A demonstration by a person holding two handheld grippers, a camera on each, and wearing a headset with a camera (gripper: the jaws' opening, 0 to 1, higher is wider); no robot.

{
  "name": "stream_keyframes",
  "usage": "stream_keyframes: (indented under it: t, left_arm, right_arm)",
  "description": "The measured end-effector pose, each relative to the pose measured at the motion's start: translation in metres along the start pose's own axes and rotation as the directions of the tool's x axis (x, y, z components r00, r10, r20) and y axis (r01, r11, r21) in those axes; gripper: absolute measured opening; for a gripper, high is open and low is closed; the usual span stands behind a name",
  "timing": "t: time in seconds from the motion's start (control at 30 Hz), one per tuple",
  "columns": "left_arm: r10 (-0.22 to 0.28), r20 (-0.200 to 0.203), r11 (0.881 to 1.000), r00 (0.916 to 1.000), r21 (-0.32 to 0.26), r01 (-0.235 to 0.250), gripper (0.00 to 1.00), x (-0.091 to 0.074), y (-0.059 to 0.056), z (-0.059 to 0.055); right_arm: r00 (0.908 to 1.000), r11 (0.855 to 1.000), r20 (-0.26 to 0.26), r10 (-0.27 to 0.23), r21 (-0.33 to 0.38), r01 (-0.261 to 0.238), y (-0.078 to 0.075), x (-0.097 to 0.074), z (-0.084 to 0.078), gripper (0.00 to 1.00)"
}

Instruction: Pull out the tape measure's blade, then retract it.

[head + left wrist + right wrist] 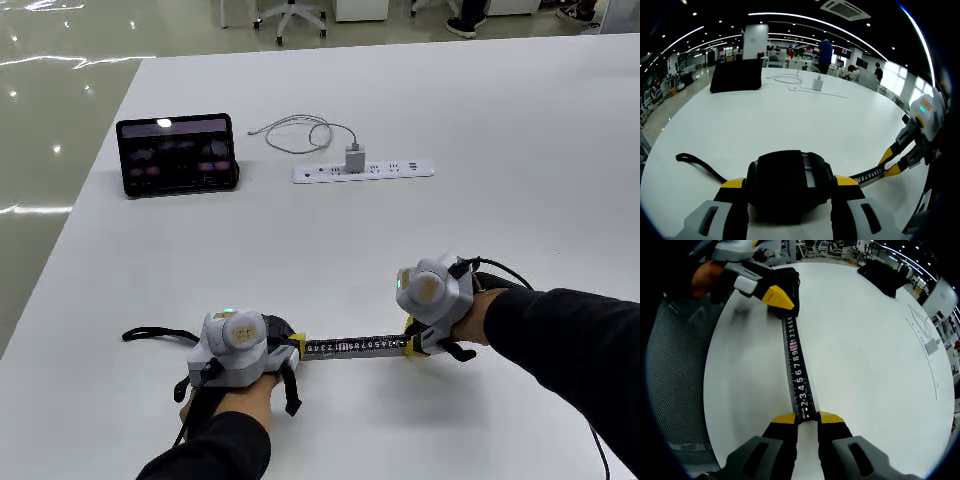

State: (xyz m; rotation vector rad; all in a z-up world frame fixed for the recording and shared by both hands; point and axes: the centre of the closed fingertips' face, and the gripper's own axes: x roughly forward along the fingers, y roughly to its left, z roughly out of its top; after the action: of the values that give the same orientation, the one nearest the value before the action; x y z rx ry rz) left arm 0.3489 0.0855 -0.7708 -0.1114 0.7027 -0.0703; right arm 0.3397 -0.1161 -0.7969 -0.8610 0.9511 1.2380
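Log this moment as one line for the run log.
left gripper: shut on tape measure | right gripper: shut on blade | blade: partly out over table | not retracted

Black tape measure [790, 175] clamped in the jaws of the left gripper [789, 181]; its numbered blade [796, 370] runs out flat, tip pinched by the right gripper [808, 418].

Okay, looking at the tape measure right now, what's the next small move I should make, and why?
Probably ease the right gripper toward the left gripper, feeding the blade back in. The right gripper is shut on the blade's tip, the left gripper clamps the tape measure case, and a stretch of blade already lies out over the white table between them.
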Motion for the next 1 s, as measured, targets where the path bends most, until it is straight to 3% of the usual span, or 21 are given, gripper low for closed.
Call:
stream_keyframes:
  t: [1.0]
  left_arm:
    - [-0.004,-0.017,1.0,0.9998,-0.006,0.004,0.63,0.0,0.0,-0.001]
  right_arm:
    - [0.9999,1.0,0.016,-0.002,0.002,0.002,0.002,0.011,0.026,0.11]
